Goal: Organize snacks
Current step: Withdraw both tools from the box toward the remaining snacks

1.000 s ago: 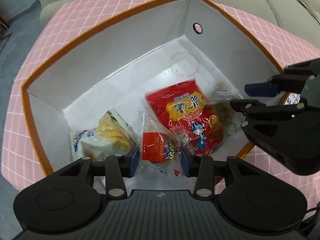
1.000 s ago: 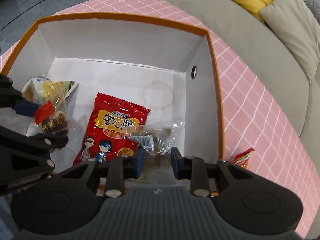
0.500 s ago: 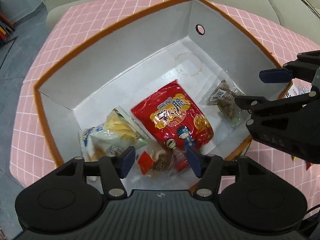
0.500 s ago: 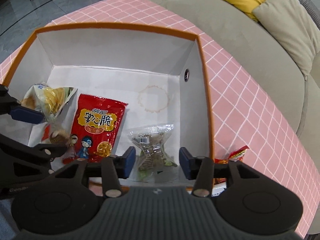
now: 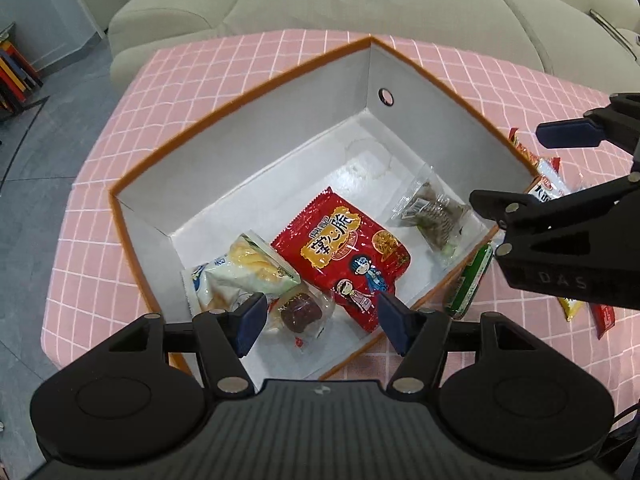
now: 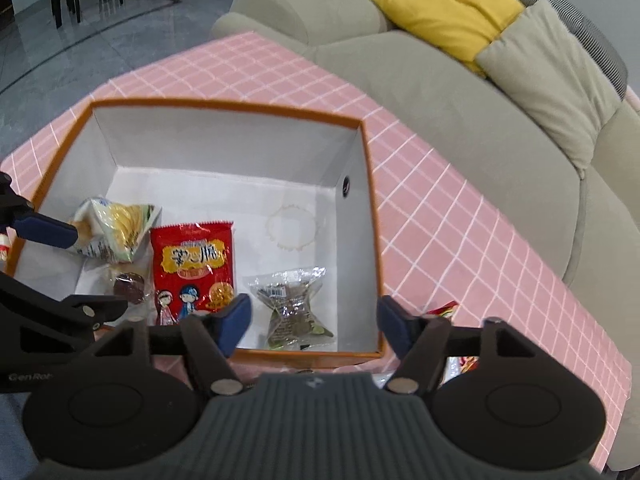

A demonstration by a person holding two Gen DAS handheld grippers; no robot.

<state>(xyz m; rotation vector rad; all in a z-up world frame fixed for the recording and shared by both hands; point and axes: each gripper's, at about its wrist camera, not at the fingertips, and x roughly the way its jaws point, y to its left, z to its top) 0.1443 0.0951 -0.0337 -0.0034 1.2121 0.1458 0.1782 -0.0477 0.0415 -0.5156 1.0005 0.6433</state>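
An orange-rimmed white box (image 5: 248, 96) (image 6: 224, 105) stands on the pink checked table. Inside lie a red snack bag (image 5: 344, 252) (image 6: 192, 264), a yellow-white chip bag (image 5: 240, 272) (image 6: 116, 232), a clear packet with a dark sweet (image 5: 300, 312) (image 6: 128, 284) and a clear packet of brown snack (image 5: 432, 216) (image 6: 292, 304). My left gripper (image 5: 322, 318) is open and empty above the box's near corner. My right gripper (image 6: 314, 320) is open and empty above the box's near edge; it also shows in the left wrist view (image 5: 516, 168).
Outside the box lie a green packet (image 5: 470, 280) against its wall and several red and yellow snack packets (image 5: 548, 184) (image 6: 444, 310) on the table. A beige sofa (image 6: 460, 92) with a yellow cushion (image 6: 448, 4) stands behind the table.
Both grippers let go of their packets into the box, opened wide and pulled back and up from it.
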